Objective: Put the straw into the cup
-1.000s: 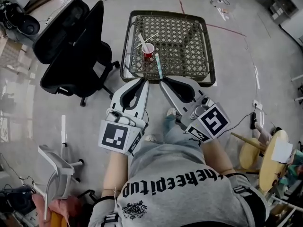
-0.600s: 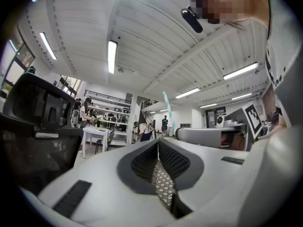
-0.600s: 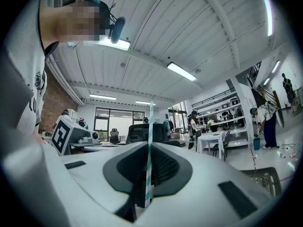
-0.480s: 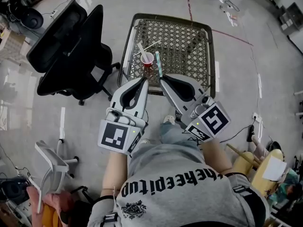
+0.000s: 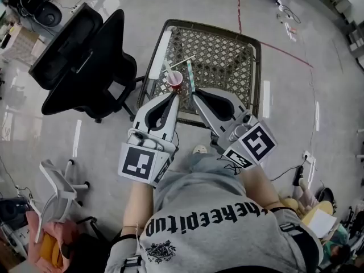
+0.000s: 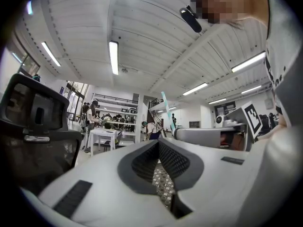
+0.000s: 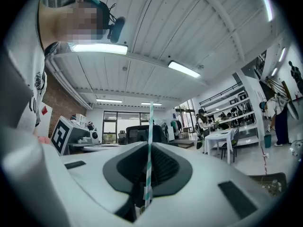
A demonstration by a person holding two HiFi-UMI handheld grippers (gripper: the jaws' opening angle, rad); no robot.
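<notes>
Both grippers were held forward side by side over the near edge of the lattice desk (image 5: 227,50). The left gripper (image 5: 173,96) was closed on nothing, just short of the red cup (image 5: 175,79). The right gripper (image 5: 194,94) pinched the striped straw (image 5: 190,75), which stood just right of the cup. What sat inside the cup was too small to tell. A black chair (image 5: 85,61) stood left of the cup on the grey floor (image 5: 318,84).

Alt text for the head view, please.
Seen from above, the right tool holds a striped straw just right of a red cup on a mesh table. The left tool, shut and empty, hovers near the cup; an office chair stands left.
</notes>
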